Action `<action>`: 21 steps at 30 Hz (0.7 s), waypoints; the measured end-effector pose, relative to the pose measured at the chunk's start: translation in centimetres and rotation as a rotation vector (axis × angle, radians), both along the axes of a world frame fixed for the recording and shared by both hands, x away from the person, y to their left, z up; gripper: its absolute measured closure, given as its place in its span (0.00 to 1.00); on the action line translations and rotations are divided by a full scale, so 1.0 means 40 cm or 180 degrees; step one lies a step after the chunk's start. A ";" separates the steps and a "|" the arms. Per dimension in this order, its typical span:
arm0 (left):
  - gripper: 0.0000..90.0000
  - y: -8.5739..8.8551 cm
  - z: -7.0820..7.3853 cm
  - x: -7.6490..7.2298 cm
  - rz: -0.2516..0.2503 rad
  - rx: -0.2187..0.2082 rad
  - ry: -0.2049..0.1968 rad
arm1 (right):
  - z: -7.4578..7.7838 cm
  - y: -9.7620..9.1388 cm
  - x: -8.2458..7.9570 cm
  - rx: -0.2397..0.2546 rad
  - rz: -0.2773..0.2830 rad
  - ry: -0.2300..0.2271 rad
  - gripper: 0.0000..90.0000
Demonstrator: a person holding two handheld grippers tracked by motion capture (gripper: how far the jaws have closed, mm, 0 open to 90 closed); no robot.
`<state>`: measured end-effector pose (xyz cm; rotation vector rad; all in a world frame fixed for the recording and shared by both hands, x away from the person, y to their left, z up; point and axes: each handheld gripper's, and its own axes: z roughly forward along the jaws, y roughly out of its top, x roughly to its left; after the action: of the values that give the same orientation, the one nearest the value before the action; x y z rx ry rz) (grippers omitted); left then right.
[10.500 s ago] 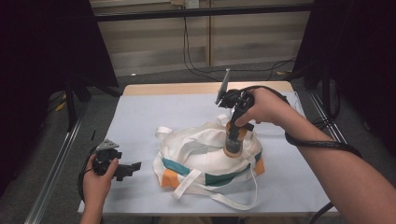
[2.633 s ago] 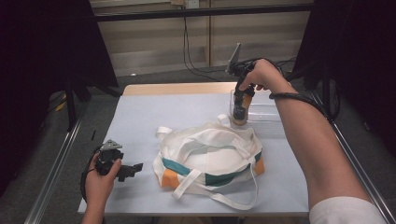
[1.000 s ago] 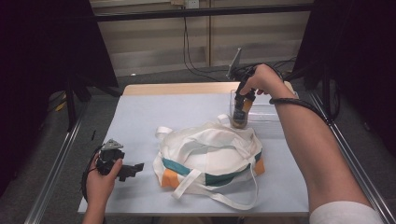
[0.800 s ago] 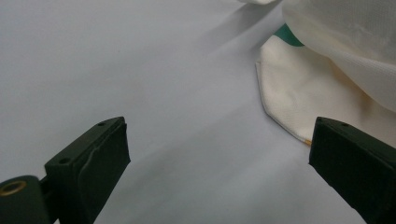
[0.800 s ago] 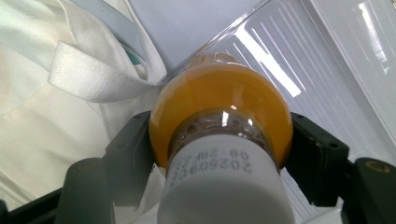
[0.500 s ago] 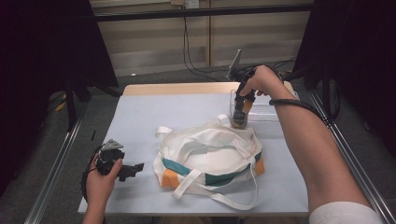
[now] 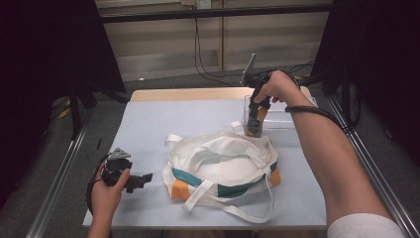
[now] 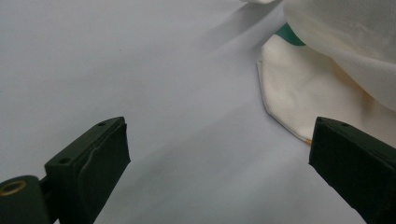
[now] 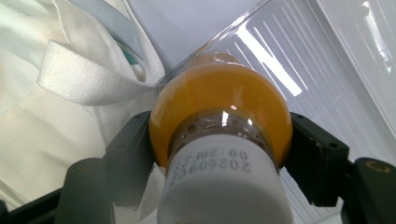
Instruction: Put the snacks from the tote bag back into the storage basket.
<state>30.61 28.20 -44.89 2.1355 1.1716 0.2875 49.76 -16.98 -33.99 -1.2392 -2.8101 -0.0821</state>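
Note:
My right gripper (image 7: pixel 255 121) points down at the near left corner of a clear plastic box (image 7: pixel 285 119), shut on a bottle of orange juice (image 9: pixel 219 121) with a white cap; its pads press the bottle's shoulders. In the high view the bottle (image 7: pixel 254 124) stands upright inside the box's corner, just behind a white tote bag (image 7: pixel 223 166) with teal and orange panels. My left gripper (image 7: pixel 141 179) rests low at the table's front left, open, its jaws wide apart over bare blue-grey table (image 8: pixel 140 93). The bag's corner (image 8: pixel 299 98) lies just ahead of its right jaw.
The bag's long white straps (image 7: pixel 233 210) trail toward the front edge. Metal rails (image 7: pixel 59 178) run along both sides of the table. Cables (image 7: pixel 203 54) hang against the back wall.

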 end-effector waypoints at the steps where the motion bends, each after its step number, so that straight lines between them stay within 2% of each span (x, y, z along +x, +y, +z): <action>1: 0.05 -0.001 0.000 0.000 0.0011 -0.0002 -0.0009 | 0.000 0.000 0.000 -0.0001 -0.0002 -0.0001 0.34; 15: 0.05 -0.002 0.000 0.000 0.0003 -0.0017 -0.0011 | -0.010 0.000 -0.001 -0.0007 0.0005 0.0000 0.34; 16: 0.05 0.000 0.001 0.000 -0.0029 0.0026 0.0006 | -0.011 0.000 0.000 -0.0007 0.0004 -0.0002 0.34; 21: 0.05 -0.001 0.001 0.000 0.0000 -0.0011 -0.0002 | -0.014 0.001 0.000 -0.0009 0.0012 -0.0007 0.34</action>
<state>30.59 28.16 -44.86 2.1322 1.1707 0.2860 49.76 -16.94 -34.54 -1.2351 -2.8152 -0.0795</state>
